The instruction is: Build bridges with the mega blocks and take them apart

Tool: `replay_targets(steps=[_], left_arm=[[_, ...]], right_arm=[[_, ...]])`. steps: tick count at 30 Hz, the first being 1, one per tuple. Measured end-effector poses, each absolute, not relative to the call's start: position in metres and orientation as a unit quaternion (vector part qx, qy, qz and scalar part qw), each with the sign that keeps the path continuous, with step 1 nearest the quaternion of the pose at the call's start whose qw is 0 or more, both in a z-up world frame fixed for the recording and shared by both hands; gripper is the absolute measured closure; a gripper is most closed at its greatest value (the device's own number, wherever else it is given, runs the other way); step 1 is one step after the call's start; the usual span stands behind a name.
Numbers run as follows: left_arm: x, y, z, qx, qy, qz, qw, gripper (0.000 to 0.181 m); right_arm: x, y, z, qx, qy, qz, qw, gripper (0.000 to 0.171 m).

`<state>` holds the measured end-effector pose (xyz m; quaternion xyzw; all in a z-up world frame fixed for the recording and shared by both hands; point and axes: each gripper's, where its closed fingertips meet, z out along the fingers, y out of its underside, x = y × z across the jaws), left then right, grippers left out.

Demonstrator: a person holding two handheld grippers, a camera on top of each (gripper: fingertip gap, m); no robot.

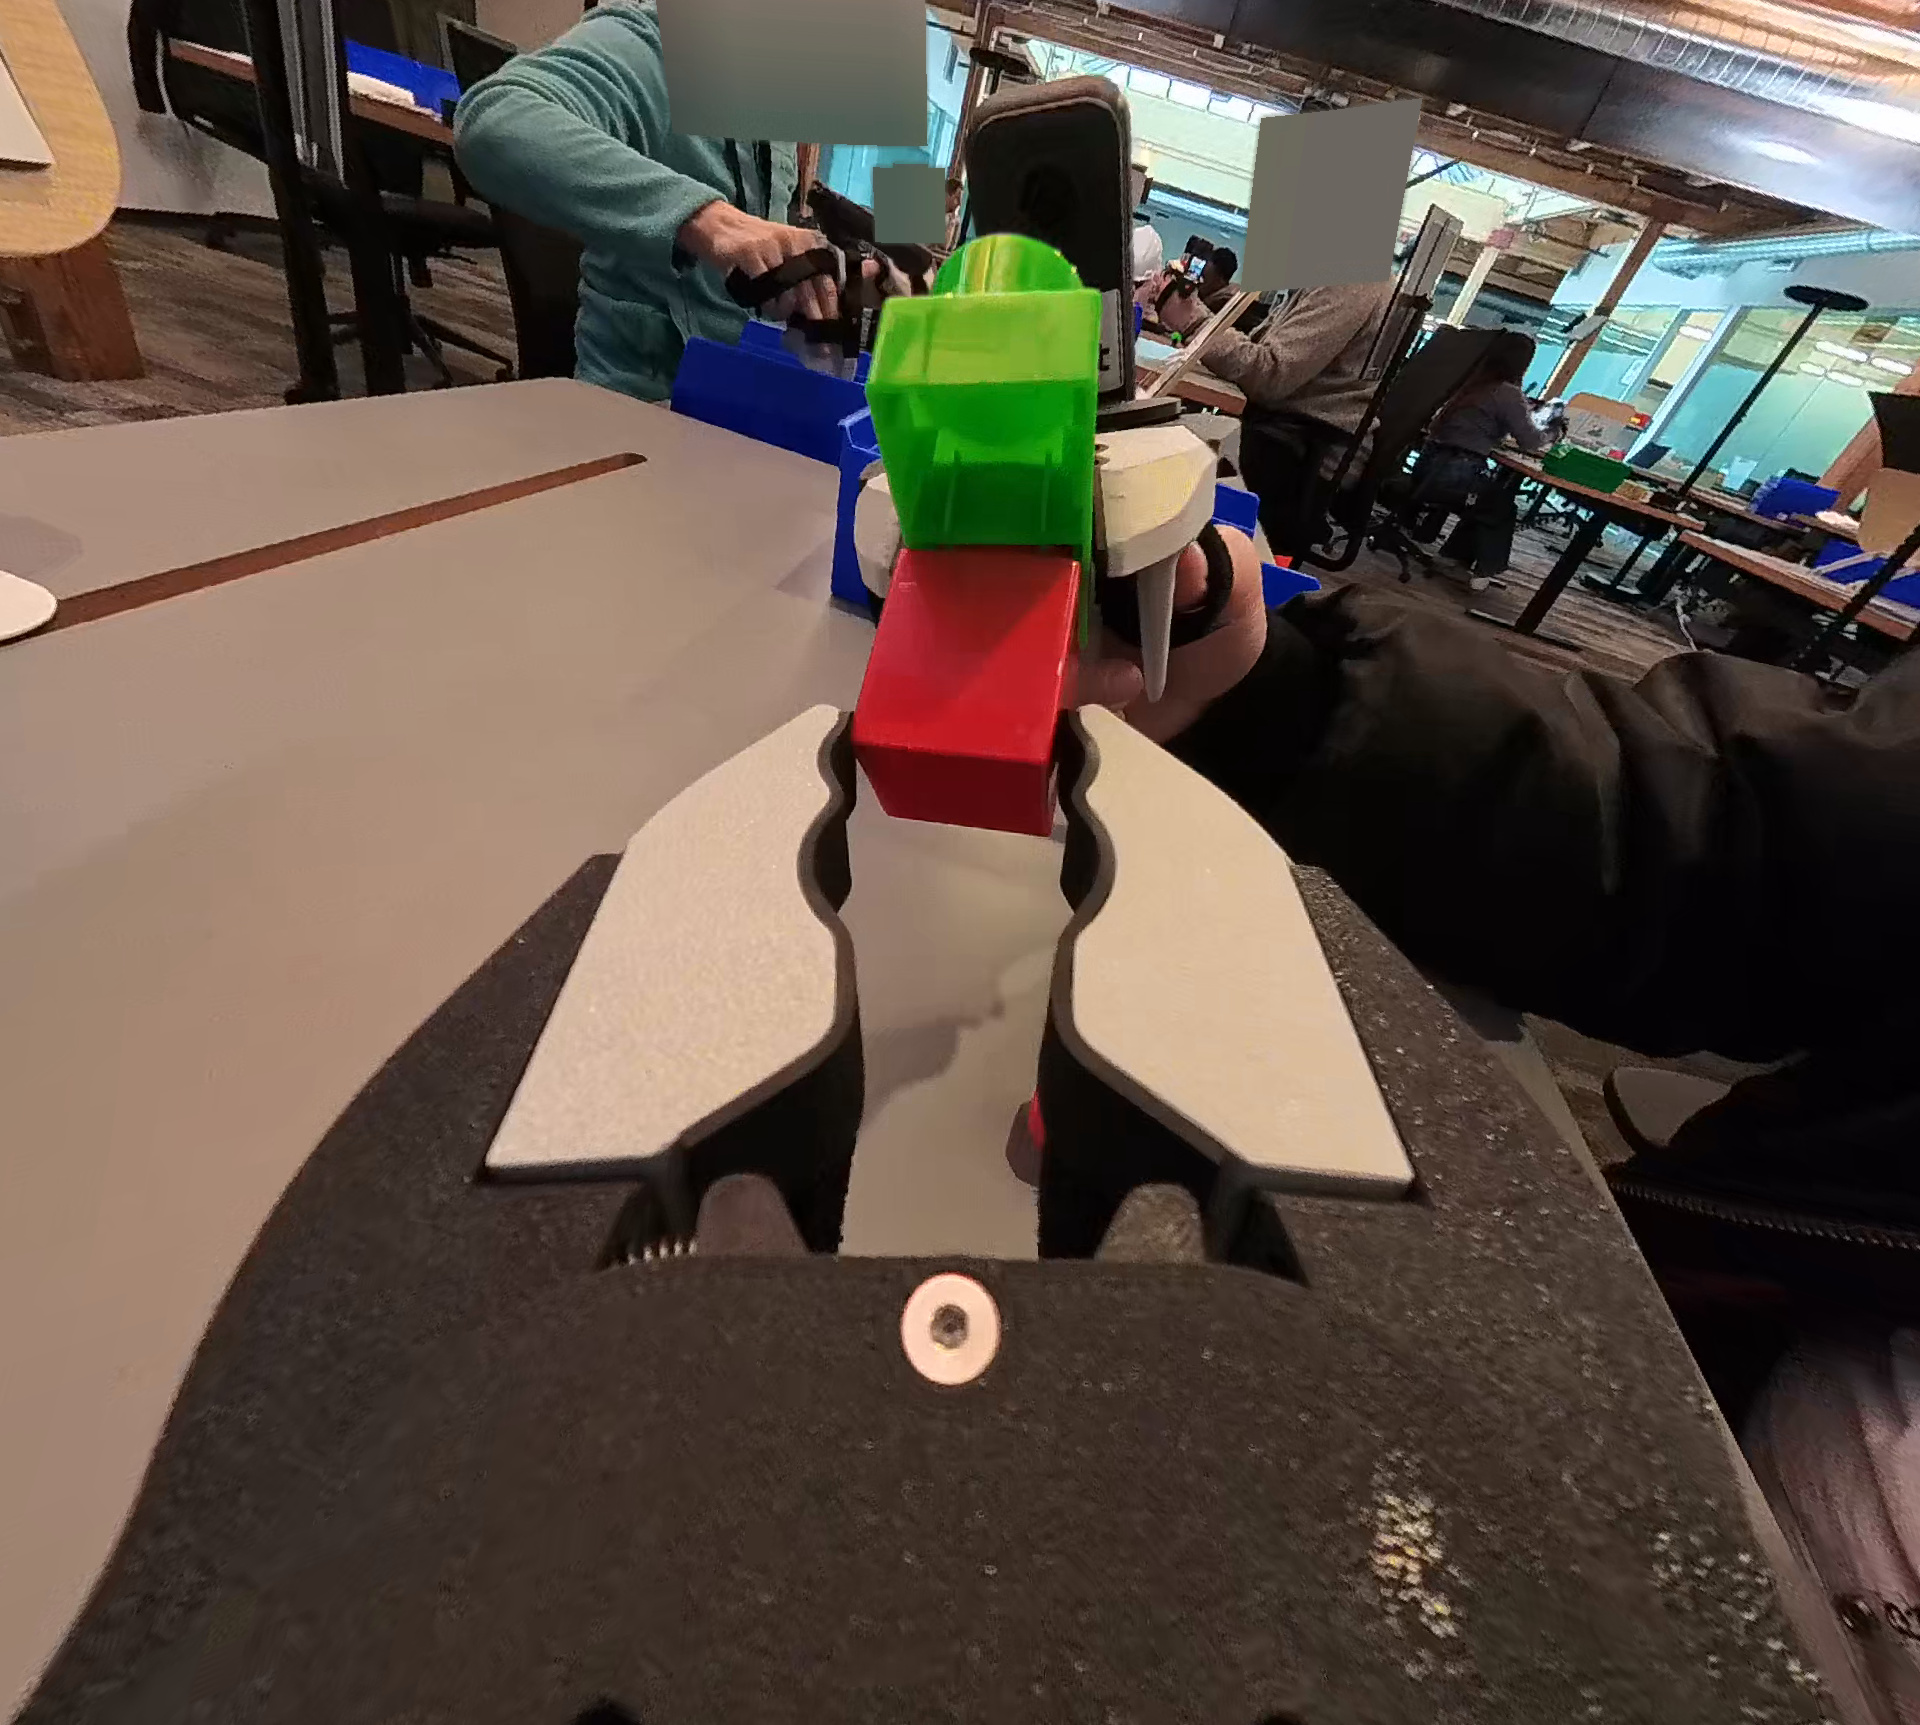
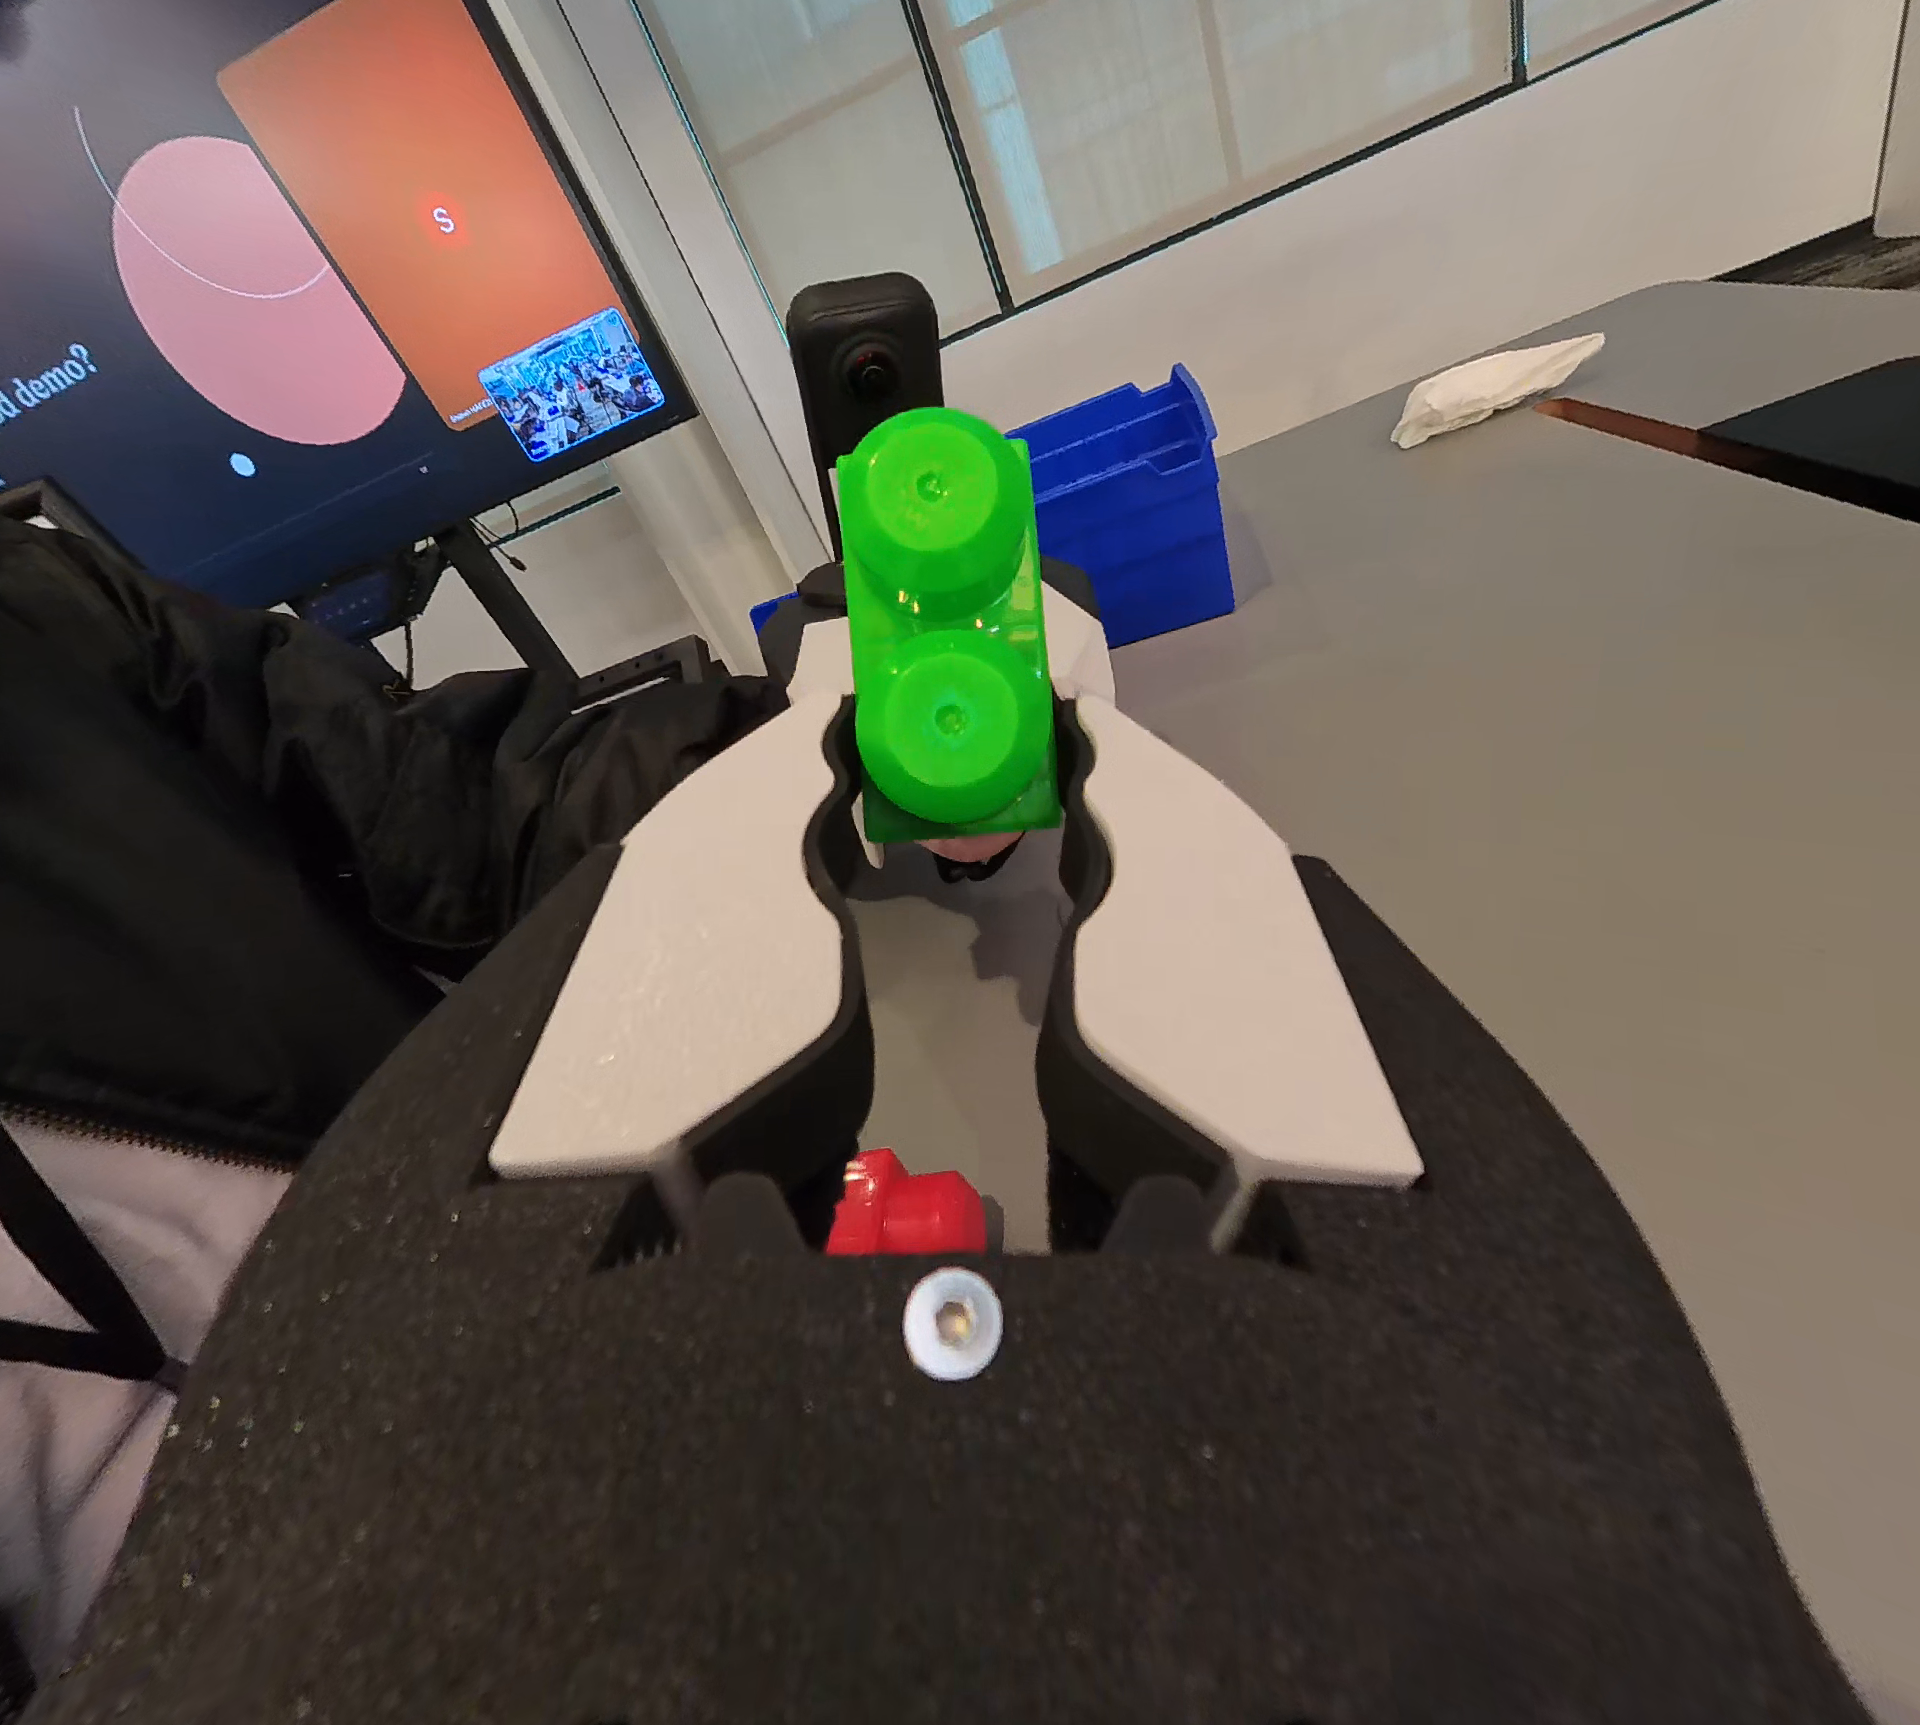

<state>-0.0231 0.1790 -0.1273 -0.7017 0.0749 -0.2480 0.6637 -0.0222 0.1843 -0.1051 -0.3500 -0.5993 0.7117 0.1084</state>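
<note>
In the left wrist view my left gripper (image 1: 958,740) is shut on a red block (image 1: 966,688), held above the grey table (image 1: 312,688). A translucent green two-stud block (image 1: 987,418) sits on top of the red one, touching it. My right gripper's white fingers (image 1: 1153,512) hold the green block from the far side. In the right wrist view my right gripper (image 2: 954,740) is shut on the near end of the green block (image 2: 940,626), studs facing the camera. The held red block is hidden there. A second red block (image 2: 904,1208) shows below, between the finger bases.
Blue bins stand at the table's far side (image 1: 769,397) (image 2: 1122,501). A crumpled white tissue (image 2: 1496,387) lies on the table near a slot. A black-sleeved arm (image 1: 1507,792) reaches in from the right. A large screen (image 2: 260,221) stands behind. People sit at desks beyond.
</note>
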Motion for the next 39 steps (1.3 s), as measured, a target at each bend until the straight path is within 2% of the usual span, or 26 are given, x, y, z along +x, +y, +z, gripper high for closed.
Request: replay_targets(steps=[24,30,32,35,39], left_arm=[[-0.025,0.183,-0.141,-0.726,0.059,-0.246,0.639,0.143],[-0.016,0.182,-0.134,-0.71,0.092,-0.227,0.661,0.14],[-0.016,0.181,-0.146,-0.739,0.091,-0.24,0.623,0.127],[-0.019,0.172,-0.138,-0.73,0.078,-0.265,0.625,0.132],[-0.04,0.166,-0.127,-0.73,0.064,-0.208,0.648,0.132]], right_arm=[[-0.025,0.186,-0.118,-0.363,-0.631,0.671,0.139,0.135],[-0.018,0.192,-0.105,-0.361,-0.623,0.675,0.159,0.136],[-0.013,0.213,-0.11,-0.394,-0.633,0.637,0.193,0.136],[0.003,0.249,-0.151,-0.474,-0.688,0.517,0.188,0.136],[0.027,0.273,-0.206,-0.538,-0.735,0.389,0.139,0.136]])
